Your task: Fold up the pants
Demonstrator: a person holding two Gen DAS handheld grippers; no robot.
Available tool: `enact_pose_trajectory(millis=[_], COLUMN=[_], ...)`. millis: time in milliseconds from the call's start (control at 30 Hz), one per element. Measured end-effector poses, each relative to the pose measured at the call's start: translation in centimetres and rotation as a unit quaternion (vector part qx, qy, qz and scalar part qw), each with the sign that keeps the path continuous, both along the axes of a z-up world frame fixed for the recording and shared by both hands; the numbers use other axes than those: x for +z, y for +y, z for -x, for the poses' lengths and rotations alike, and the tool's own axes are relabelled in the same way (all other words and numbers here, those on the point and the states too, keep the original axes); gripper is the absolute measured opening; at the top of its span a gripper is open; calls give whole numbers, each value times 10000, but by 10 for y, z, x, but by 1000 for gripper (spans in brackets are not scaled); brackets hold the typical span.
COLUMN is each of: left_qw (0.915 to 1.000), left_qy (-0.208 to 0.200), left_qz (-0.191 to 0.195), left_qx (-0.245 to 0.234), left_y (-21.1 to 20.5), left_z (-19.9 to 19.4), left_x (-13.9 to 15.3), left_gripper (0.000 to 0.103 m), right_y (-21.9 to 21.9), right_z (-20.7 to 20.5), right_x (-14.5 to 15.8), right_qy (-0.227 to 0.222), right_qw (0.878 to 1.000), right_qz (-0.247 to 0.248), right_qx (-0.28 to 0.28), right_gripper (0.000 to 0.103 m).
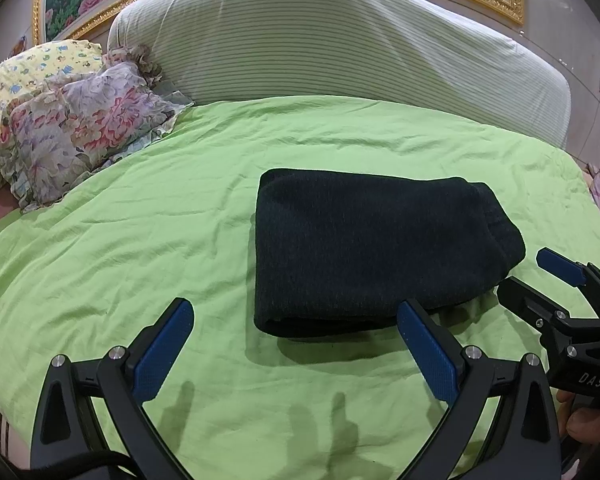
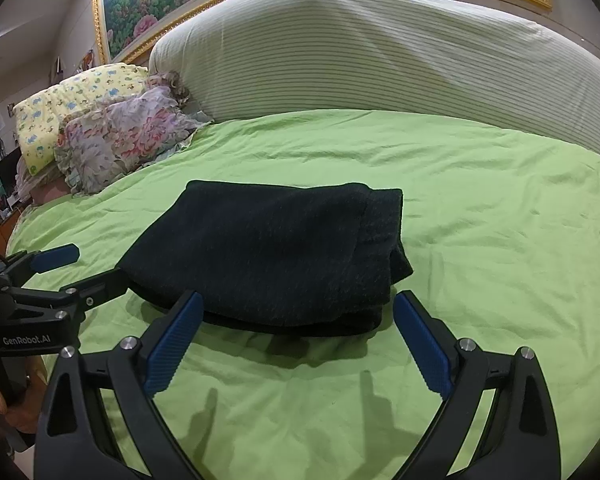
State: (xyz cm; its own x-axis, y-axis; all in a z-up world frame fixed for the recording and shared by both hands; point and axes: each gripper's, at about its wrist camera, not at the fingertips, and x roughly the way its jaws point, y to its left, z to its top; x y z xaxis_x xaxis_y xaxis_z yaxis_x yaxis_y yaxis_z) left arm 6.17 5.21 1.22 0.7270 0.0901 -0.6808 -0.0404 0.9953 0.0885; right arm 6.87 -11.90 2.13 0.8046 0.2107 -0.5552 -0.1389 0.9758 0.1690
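The dark pants (image 1: 364, 248) lie folded into a thick rectangle on the green bed sheet (image 1: 140, 240). My left gripper (image 1: 296, 306) hovers open just in front of the bundle's near edge, its right pad beside the near corner, holding nothing. My right gripper (image 1: 522, 270) shows at the right edge, open, close to the bundle's right end. In the right wrist view the folded pants (image 2: 268, 256) sit straight ahead of the open right gripper (image 2: 298, 296). The left gripper (image 2: 100, 264) stands open at the bundle's left corner.
A floral pillow (image 1: 72, 136) and a yellow patterned pillow (image 1: 32, 68) lie at the far left. A large striped cushion (image 1: 320, 40) rises behind the bed under a gold-framed painting (image 2: 140, 12). Wrinkled green sheet (image 2: 500, 260) spreads right of the pants. A hand (image 1: 584, 420) grips the right tool.
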Motion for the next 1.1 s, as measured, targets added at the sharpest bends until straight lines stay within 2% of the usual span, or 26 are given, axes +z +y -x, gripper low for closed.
enact_pose_trajectory(millis=[567,767,1100], left_qw=[9998,9998,9997], left_qy=[180,-41,-239], left_qz=[14,-60,-99], left_qx=[-8,175,41], left_y=[-1,3,-3], left_z=[-9,-6,-9], left_x=[-3,2,6], left_gripper=[102,100,99], right_y=[-2,-6,-5], right_z=[-3,-4,-9], right_x=[1,2,8], right_qy=[10,9,-11], right_qw=[10000,10000,10000], right_qz=[17,24,54], right_qx=[-3,-24,14], right_gripper=[96,96,96])
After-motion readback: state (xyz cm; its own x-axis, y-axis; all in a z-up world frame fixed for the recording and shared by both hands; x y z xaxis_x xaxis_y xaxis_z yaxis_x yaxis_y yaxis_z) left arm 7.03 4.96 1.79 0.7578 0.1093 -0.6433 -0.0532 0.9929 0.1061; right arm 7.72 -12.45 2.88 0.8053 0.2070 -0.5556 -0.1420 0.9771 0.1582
